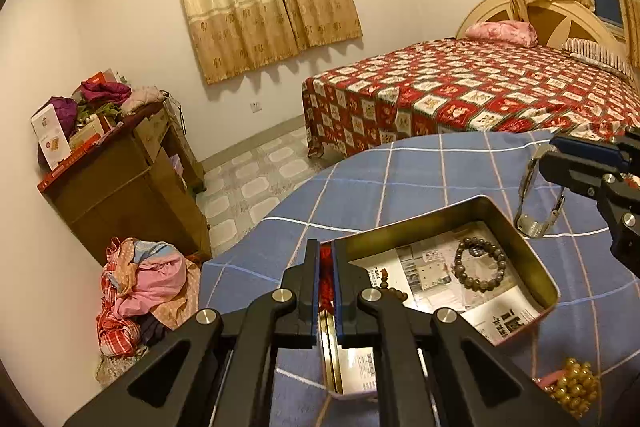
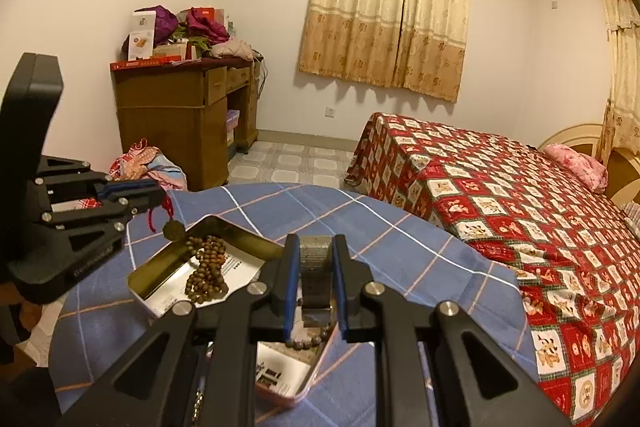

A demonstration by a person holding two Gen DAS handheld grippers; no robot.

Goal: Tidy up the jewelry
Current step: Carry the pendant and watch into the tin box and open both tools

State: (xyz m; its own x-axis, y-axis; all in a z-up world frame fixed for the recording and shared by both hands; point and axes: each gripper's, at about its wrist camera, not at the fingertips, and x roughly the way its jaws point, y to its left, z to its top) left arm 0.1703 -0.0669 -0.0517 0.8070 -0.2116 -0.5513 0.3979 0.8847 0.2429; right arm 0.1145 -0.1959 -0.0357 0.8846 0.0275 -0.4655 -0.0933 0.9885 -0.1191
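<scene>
An open metal tin (image 1: 516,227) lined with printed paper sits on the blue checked tablecloth (image 1: 400,171). A grey bead bracelet (image 1: 480,264) lies in it. A brown bead string (image 2: 208,269) lies in it too. My left gripper (image 1: 327,283) is shut on a red cord (image 1: 326,281) over the tin's near end; its octagonal pendant (image 2: 173,230) hangs above the tin rim. My right gripper (image 2: 316,287) is shut on a silver mesh-band watch (image 2: 316,267), held above the tin (image 2: 160,275); the watch also shows in the left wrist view (image 1: 538,195).
A gold bead piece (image 1: 574,385) lies on the cloth by the tin's right. Beyond the table are a bed with a red patterned cover (image 2: 500,179), a wooden desk piled with clutter (image 2: 188,107) and a heap of clothes on the floor (image 1: 140,291).
</scene>
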